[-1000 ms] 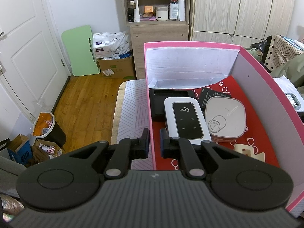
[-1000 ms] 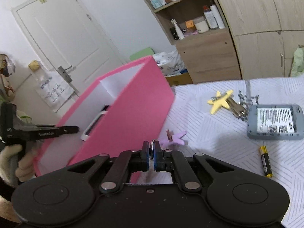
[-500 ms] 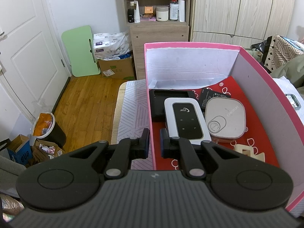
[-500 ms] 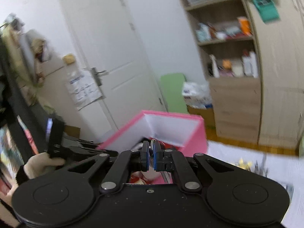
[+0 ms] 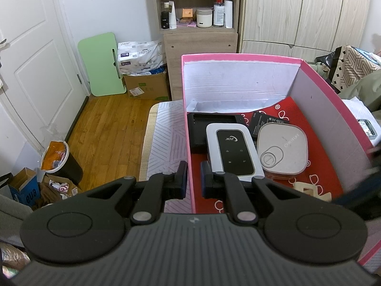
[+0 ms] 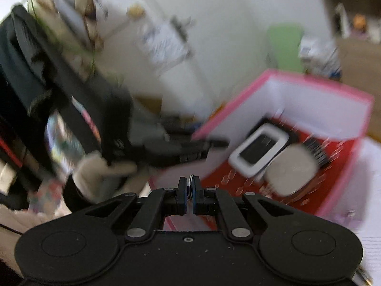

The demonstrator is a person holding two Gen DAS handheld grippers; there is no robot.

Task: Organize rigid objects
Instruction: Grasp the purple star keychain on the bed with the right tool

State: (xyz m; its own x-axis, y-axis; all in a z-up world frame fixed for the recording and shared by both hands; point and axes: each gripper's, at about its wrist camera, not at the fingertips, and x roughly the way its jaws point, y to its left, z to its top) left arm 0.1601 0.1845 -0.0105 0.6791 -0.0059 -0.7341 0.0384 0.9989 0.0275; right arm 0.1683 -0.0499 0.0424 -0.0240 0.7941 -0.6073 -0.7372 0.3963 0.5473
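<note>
Left wrist view first: my left gripper [image 5: 191, 181] is clamped on the near-left wall of the pink box [image 5: 240, 57], one finger outside and one inside. Within the box, on its red floor, I see a white-framed pocket router [image 5: 234, 151] with a black face, a black cradle [image 5: 202, 131] partly under it, a grey rounded-square device [image 5: 282, 151] just to its right, a dark battery [image 5: 266, 120] behind that, and a cream clip [image 5: 307, 188] near the front. The box sits on a striped cloth [image 5: 166, 140] over the counter. A dark blur at the right edge I take for my other tool, though I cannot tell for sure. Right wrist view, heavily smeared: my right gripper [image 6: 189, 190] is closed on a small stack of thin metal rings or discs [image 6: 190, 187], too small for me to name, held above the near edge of the box [image 6: 319, 81]. Left of it a gloved hand [image 6: 95, 174] grips the other gripper's handle
</note>
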